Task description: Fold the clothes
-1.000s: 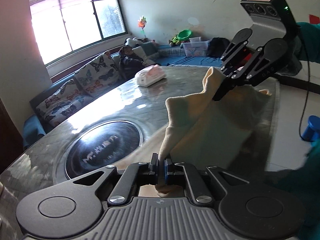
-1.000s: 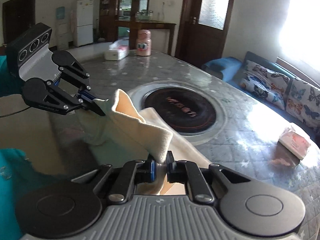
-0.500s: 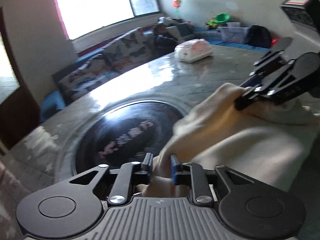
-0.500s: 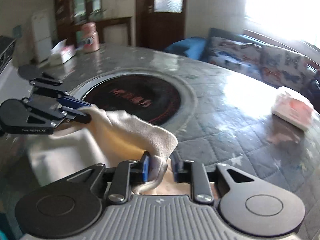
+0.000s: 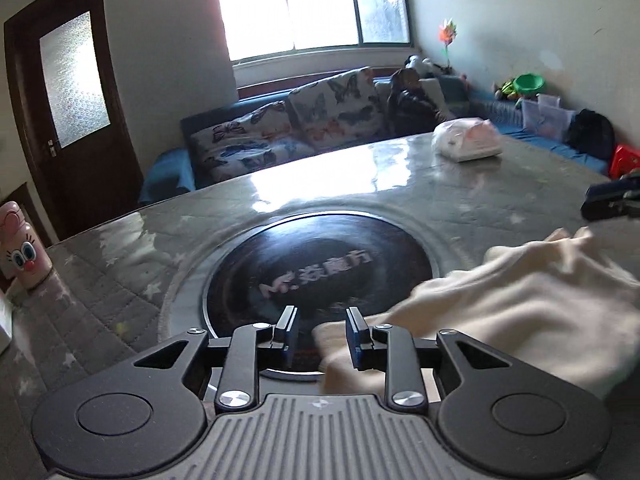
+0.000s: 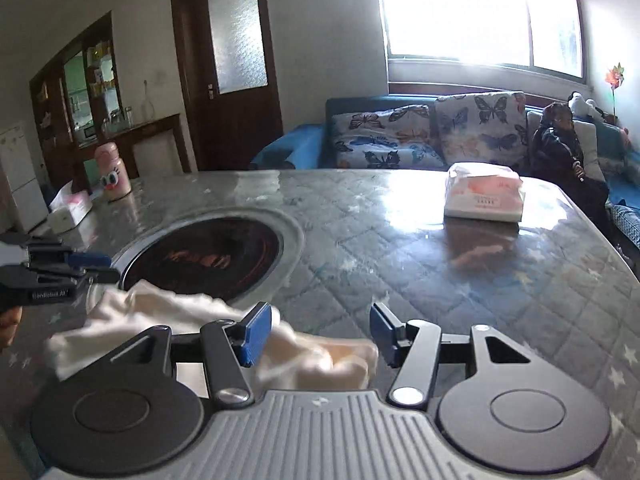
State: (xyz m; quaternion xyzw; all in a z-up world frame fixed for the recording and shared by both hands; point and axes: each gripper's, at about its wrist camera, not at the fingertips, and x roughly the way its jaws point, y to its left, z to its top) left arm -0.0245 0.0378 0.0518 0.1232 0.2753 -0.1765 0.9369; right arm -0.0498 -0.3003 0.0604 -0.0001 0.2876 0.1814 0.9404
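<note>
While both grippers stand over the quilted table top (image 6: 460, 280), the cream garment (image 5: 520, 312) lies in a loose, rumpled heap near the table's front edge, part of it over the rim of the dark round hotplate (image 5: 316, 264) set into the table.

The left gripper (image 5: 322, 334) has just been opening. Its jaws stand narrowly apart, and a cloth edge lies between them, against the right blue pad; the pads do not press on it. The right gripper (image 6: 320, 330) has also just been opening and now stands wider. A fold of the garment sits low between its fingers, and neither pad clamps it.

Judging by how it slumps and creases, the cloth is soft, light and limp, probably a knit or fleece. It should drape from whatever point is pinched and keep no shape of its own. The glossy table cover may let it slide when dragged. Breakage is not a concern; bunching and uneven edges are.

The best hold is likely at two corners or along a hem, one gripper on each, well apart, so the cloth hangs flat between them. A pinch in the middle of the heap would probably gather several layers. A pack of tissues (image 6: 484, 196) lies well away.
</note>
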